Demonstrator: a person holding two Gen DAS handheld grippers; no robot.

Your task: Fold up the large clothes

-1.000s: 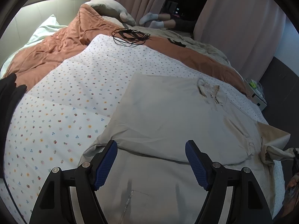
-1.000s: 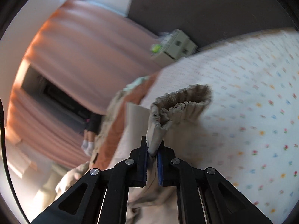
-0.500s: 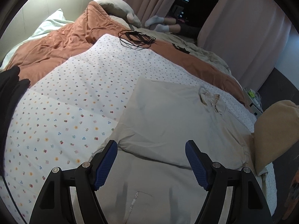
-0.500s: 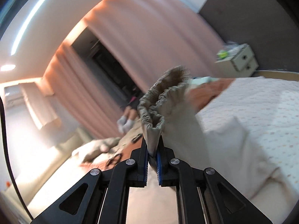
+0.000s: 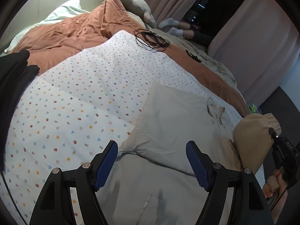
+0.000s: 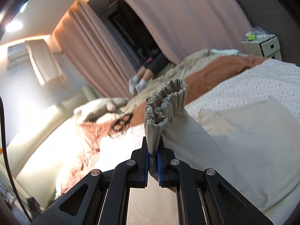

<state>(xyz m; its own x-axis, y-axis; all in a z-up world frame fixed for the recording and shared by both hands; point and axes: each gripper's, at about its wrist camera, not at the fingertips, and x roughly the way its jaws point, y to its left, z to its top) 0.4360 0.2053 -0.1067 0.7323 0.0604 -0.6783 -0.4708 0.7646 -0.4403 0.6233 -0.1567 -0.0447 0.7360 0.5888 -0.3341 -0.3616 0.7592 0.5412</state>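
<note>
A large beige jacket [image 5: 174, 131] lies spread on the flower-dotted sheet [image 5: 75, 103], its left side folded over the body and its collar [image 5: 217, 112] toward the far right. My left gripper [image 5: 151, 161] hangs open just above the near part of the jacket, nothing between its blue pads. My right gripper [image 6: 153, 153] is shut on the elastic cuff [image 6: 166, 101] of the right sleeve and holds it up off the bed. In the left wrist view that raised sleeve [image 5: 253, 136] hangs at the right edge, above the jacket's right side, with the right gripper [image 5: 273, 133] pinching its cuff.
A rust-brown duvet [image 5: 75, 31] and pale pillows fill the far bed. A coil of black cable [image 5: 150, 39] lies on the sheet's far edge. Dark clothing [image 5: 13, 78] sits at the left. A person's socked feet [image 5: 172, 26] rest by the curtains. A white nightstand [image 6: 266, 45] stands beyond the bed.
My right gripper has lifted the sleeve cuff and carried it over the jacket, turning as it went; the sleeve has come into the left wrist view. My left gripper has drifted slightly, still open.
</note>
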